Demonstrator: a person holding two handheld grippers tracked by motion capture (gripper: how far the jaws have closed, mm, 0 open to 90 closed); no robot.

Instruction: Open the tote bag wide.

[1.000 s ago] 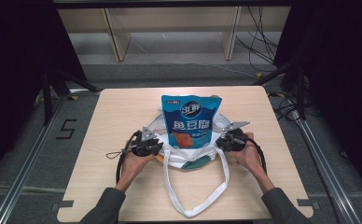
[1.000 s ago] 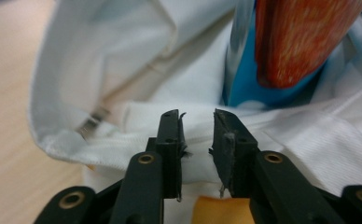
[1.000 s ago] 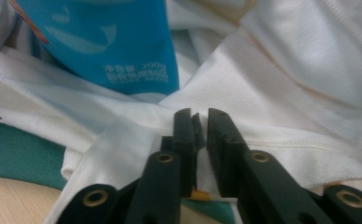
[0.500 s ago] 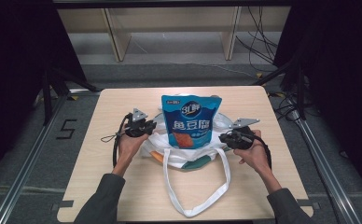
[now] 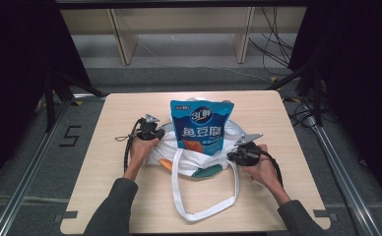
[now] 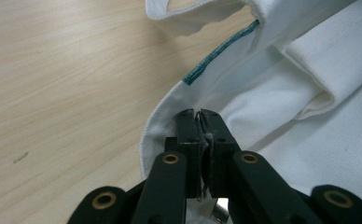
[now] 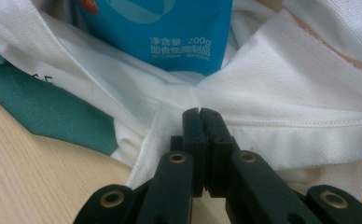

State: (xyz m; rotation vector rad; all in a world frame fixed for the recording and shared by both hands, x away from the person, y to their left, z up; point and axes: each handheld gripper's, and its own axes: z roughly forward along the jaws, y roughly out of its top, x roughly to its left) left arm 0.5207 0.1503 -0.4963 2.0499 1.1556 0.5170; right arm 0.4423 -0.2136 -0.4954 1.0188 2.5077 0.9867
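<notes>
- Bag [image 5: 199,157]: white cloth tote with a green patch, slumped at the middle of the surface [image 5: 287,118]; one long white handle loop [image 5: 204,211] trails toward the person's side.
- Pouch [image 5: 202,123]: blue snack packet with white lettering, standing upright in the mouth of the bag, its top well above the cloth.
- Left gripper [image 6: 200,116]: at the bag's left edge, held in the person's left hand [image 5: 139,147]. Its fingers have just been closing and are now pinched together on a fold of the bag's white hem, cloth visibly caught between them.
- Right gripper [image 7: 200,114]: at the bag's right edge, in the right hand [image 5: 260,167]. Its fingers have just been closing and now meet tip to tip against the white cloth just below the pouch; whether any cloth is caught between them cannot be told.
- Surface: pale wood, bare around the bag.
</notes>
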